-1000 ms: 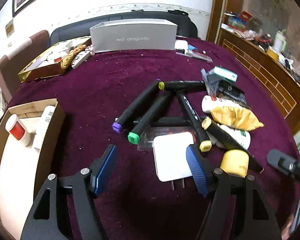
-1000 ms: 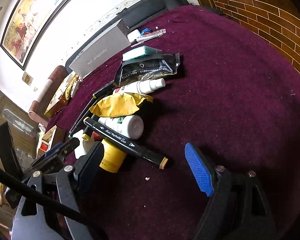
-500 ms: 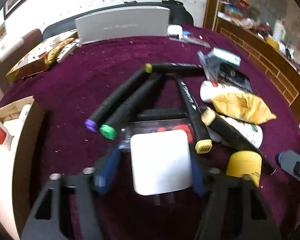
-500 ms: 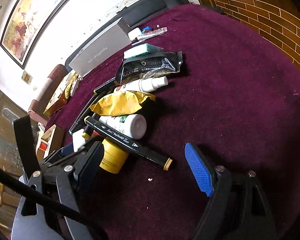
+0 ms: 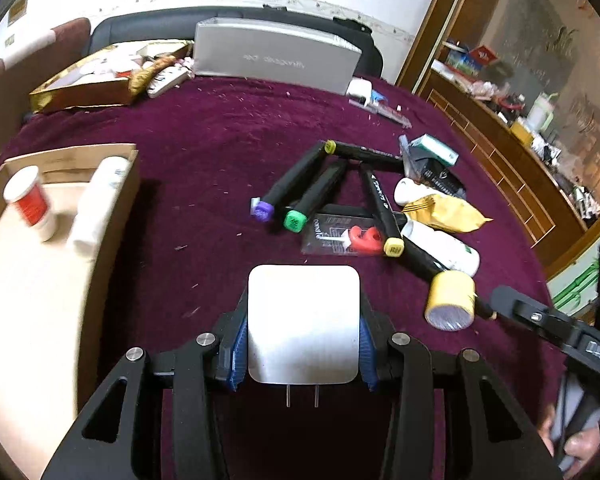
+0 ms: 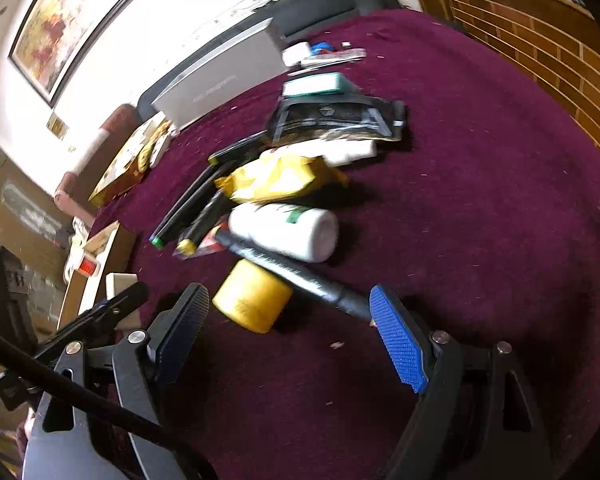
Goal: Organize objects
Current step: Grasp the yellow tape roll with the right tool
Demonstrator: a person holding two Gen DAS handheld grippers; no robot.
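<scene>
Table (image 5: pixel 204 148) has a maroon cloth, clutter mostly centre to right. Open box (image 5: pixel 60 280) sits at near left with a red-label bottle (image 5: pixel 30 204) and a white tube (image 5: pixel 98 200) already inside; I read it as the drop target, hence the left tool facing that way.

Left gripper (image 5: pixel 303 334) is clamped on the white charger (image 5: pixel 303 322), pads on its two side faces, prongs toward the camera. Looks lifted off the cloth, but I can't be sure.

Right gripper (image 6: pixel 296 334) is wide, holding nothing, low over the near end of a black marker (image 6: pixel 296 274) that lies across a yellow tape roll (image 6: pixel 252 300) and a white bottle (image 6: pixel 284 230). Probably lining up on the marker or the roll.

Pile beyond: yellow pouch (image 6: pixel 280 178), black pouch (image 6: pixel 336 118), teal carton (image 6: pixel 316 82). More markers fan out at centre, purple cap (image 5: pixel 262 210) and green cap (image 5: pixel 294 221), over a clear blister pack (image 5: pixel 340 236).

Far side: grey box (image 5: pixel 272 58), gold tray (image 5: pixel 88 84).

Charger's path left to the box is open cloth. For the right tool, the marker resting on the roll means taking one will disturb the other.
</scene>
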